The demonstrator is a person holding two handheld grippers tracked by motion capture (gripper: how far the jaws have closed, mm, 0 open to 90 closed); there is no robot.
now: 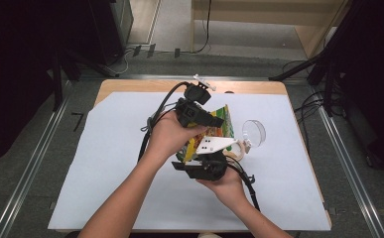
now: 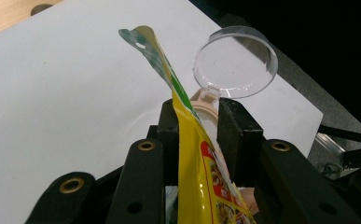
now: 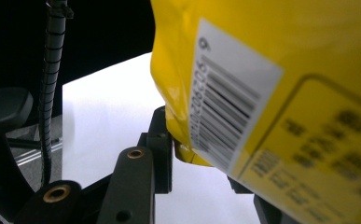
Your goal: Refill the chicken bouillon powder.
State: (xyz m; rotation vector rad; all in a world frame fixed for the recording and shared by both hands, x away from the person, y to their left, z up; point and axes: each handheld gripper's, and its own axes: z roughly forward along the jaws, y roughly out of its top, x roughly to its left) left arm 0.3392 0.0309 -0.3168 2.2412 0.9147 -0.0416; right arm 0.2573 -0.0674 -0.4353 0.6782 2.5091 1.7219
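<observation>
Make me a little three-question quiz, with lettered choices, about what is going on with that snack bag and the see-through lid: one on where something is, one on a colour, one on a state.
1. Where does the clear round lid stand?
A. At the bag's right on the white sheet
B. On the floor
C. On the shelf behind

2. What is the main colour of the snack bag?
A. Blue
B. Yellow
C. Black

3. How is the bag held?
A. Lying flat, untouched
B. Hanging from a hook
C. Lifted off the sheet between both hand-held grippers

Answers:
1 A: the high view shows the lid on the white sheet, just right of the bag.
2 B: both gripper views show yellow film, with a green edge near the top.
3 C: the left hand-held gripper has the bag's upper part between its jaws, and the right hand-held gripper has a lower corner.
</observation>
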